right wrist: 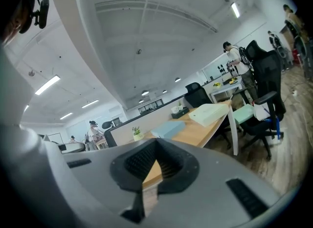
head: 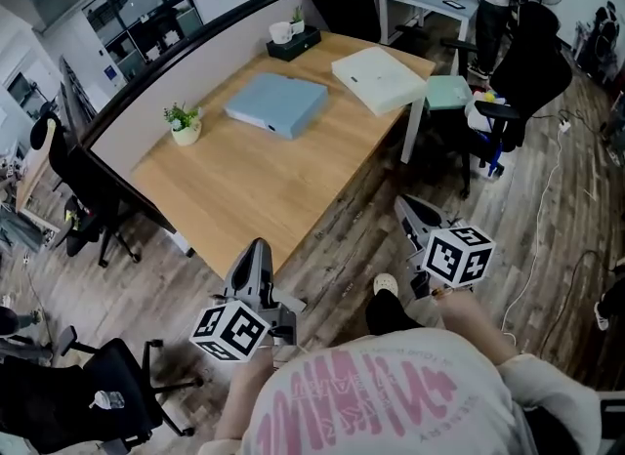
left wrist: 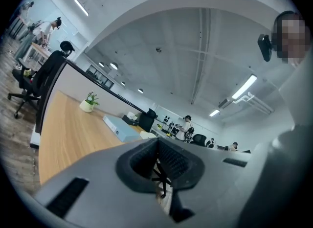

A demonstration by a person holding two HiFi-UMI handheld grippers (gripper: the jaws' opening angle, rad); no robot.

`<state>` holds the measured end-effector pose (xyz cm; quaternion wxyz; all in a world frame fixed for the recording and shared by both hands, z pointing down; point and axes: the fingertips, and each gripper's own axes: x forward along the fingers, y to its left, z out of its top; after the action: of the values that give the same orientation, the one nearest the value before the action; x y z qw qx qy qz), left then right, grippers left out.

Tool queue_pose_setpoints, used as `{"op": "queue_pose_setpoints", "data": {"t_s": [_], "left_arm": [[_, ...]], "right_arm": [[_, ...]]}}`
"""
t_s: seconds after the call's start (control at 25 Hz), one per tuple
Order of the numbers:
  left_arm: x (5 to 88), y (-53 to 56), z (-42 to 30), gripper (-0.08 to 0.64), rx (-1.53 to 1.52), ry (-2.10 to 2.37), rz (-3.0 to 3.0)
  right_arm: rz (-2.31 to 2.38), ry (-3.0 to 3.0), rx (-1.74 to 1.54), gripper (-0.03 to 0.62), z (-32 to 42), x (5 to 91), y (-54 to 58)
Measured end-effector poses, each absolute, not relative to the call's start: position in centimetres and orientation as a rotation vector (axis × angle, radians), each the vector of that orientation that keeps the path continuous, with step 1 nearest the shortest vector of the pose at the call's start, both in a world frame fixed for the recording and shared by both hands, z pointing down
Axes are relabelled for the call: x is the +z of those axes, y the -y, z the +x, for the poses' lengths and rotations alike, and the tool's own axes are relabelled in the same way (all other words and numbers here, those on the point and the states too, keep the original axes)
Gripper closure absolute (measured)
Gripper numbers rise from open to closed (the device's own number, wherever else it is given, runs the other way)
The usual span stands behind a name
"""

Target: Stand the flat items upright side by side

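Well short of the table, both grippers clenched on nothing

Both flat items lay on the wooden table (head: 244,189), far from either pair of jaws. The blue flat box (head: 276,103) rested near the table's middle, and the cream flat box (head: 381,77) sat beside it at the far corner, slightly overhanging the edge. Both lay flat and apart from each other.

The left gripper (head: 259,246) and the right gripper (head: 410,204) hung over the wooden floor (head: 342,248), short of the table's near edge and pointed toward it. Each had its jaws pressed together with nothing between them.

A potted plant (head: 184,123) stood near the partition (head: 146,102), to the left of the blue box. A dark tissue box (head: 293,43) sat at the far edge. A pale green flat item (head: 447,92) lay low beside the table's right corner, next to a black office chair (head: 527,82). Bare tabletop stretched between the grippers and the boxes.

The left gripper view looked along the tabletop and caught the blue box and plant, with the cream box barely showing behind. The right gripper view showed both boxes, the green item and a person (right wrist: 238,63) standing at a further desk.
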<state>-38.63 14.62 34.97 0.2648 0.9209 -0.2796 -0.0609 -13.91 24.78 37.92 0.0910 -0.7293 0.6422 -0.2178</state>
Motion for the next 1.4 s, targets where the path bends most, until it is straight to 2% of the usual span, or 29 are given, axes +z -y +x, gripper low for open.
{"op": "queue_pose_setpoints", "data": {"t_s": [0.4, 0.76, 1.0, 1.4], "left_arm": [[36.3, -6.8, -31.0, 0.557, -0.129, 0.837, 2.444], [33.9, -0.1, -23.2, 0.557, -0.205, 0.977, 2.447], [35.6, 1.7, -20.7, 0.557, -0.234, 1.053, 2.395], [40.9, 6.3, -20.2, 0.558, -0.111, 1.204, 2.217]], "right_arm": [[-2.113, -1.982, -0.743, 0.593, -6.4, 40.1, -15.8], [-2.023, -2.104, -0.644, 0.592, 3.3, 36.8, -6.7], [-1.971, -2.174, -0.65, 0.592, 6.7, 37.8, -3.4], [-1.95, -2.164, -0.95, 0.592, 10.2, 45.4, -0.5]]}}
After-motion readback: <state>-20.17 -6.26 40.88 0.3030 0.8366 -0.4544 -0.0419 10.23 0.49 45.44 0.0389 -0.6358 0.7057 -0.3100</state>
